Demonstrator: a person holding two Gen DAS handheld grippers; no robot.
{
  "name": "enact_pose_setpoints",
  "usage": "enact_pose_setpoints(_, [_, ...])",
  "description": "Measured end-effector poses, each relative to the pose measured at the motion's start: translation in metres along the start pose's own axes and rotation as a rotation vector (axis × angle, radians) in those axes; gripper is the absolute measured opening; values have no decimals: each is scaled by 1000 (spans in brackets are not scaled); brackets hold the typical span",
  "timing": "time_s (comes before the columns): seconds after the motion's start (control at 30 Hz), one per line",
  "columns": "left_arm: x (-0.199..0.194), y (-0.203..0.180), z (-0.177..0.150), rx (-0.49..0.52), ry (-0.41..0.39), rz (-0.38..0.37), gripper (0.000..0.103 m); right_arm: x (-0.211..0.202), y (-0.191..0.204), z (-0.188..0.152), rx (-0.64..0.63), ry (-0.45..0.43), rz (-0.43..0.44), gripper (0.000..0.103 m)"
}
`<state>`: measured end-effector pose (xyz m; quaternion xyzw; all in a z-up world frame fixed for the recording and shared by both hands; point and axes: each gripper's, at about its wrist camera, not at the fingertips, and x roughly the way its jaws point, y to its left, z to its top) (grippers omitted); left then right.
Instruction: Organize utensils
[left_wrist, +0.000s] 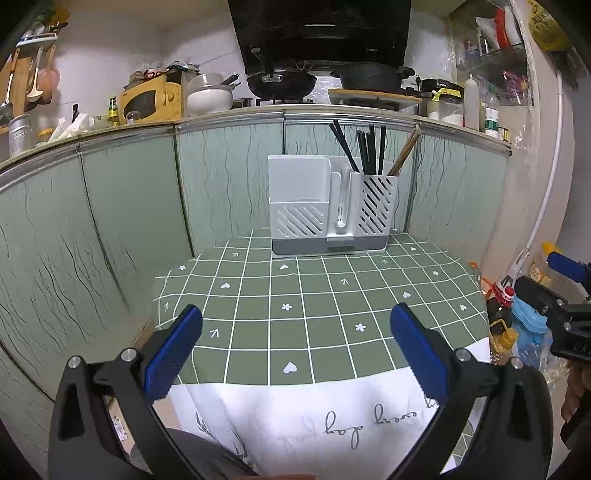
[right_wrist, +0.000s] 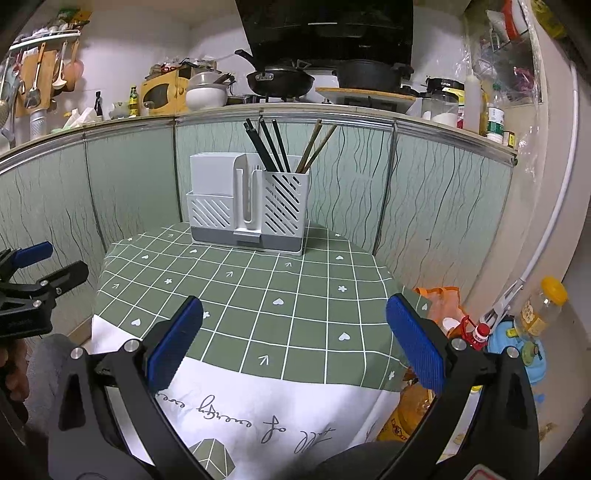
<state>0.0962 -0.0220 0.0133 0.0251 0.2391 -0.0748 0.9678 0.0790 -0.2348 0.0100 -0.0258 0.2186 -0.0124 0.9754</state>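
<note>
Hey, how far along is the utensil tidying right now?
It looks nearly or fully done. Black chopsticks and wooden chopsticks stand in the right compartment of the white holder. Nothing is in hand: the left tongs and right tongs are open and empty. The green tablecloth shows no loose utensils, so little appears left.

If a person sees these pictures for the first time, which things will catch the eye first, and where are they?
The eye falls first on the white utensil holder at the far edge of the green checked tablecloth, with black chopsticks and brown chopsticks standing in its right compartment. Next come the blue pads of the left gripper and the right gripper, both open and empty over the near edge of the table.
</note>
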Motion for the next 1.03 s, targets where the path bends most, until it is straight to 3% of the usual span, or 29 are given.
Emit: enact_pose_setpoints(1.03, [6, -1, -5, -13, 44, -9, 99, 1, 2, 0, 6, 13, 13, 95])
